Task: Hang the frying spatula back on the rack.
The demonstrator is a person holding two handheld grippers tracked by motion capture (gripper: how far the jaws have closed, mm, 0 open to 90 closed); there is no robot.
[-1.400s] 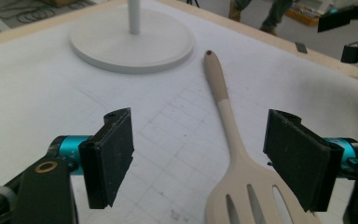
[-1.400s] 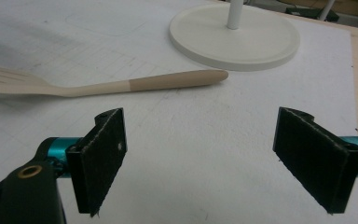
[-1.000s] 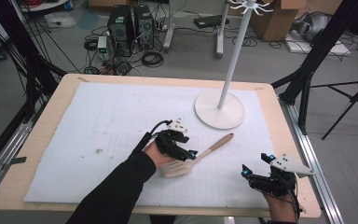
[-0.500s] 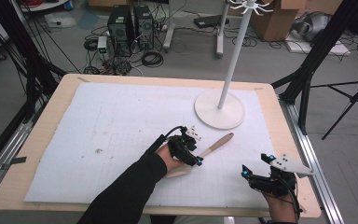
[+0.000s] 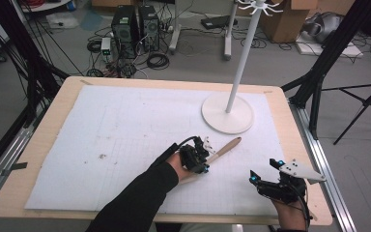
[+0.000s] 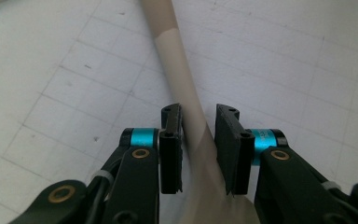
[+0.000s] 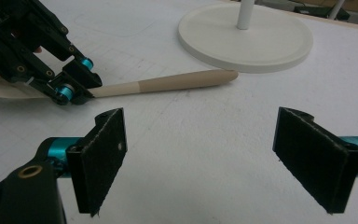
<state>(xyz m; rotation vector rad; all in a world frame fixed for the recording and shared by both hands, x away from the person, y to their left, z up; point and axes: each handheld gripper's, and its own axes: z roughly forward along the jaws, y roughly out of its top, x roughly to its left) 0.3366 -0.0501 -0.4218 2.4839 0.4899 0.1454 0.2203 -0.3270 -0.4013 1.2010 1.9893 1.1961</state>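
High view: left gripper (image 5: 204, 153) sits over the middle of a wooden spatula (image 5: 224, 147); the hand and gripper body hide the tool's wide end, so the blade shape is hard to make out. Left gripper view cuts the tool off at both the top and bottom edges, and its near part is blurred.

Spatula lies flat on the white gridded mat (image 5: 125, 130), near the front centre of the table (image 5: 53, 111), just in front of the stand base (image 5: 227, 113) but apart from it. Long axis runs diagonally: rounded handle tip points away from the person and to the right, toward the base; wide end points back toward the left forearm. Right gripper view shows the handle (image 7: 168, 84) in 2 tones, paler near the left gripper (image 7: 77, 91), tan toward the tip.

Left gripper's 2 jaws straddle the handle (image 6: 186, 107) closely. One pad appears to touch it, a thin gap shows at the other; I cannot tell whether the grip is made.

Right gripper (image 5: 265, 170) rests near the front right table edge, well apart from the spatula; jaws spread wide, nothing between them (image 7: 209, 163). Pads are black, flat and felt-like.

Stand: smooth white round disc with a thin white pole (image 5: 239, 58); top hooks partly cut off. Mat shows faint scuffs.
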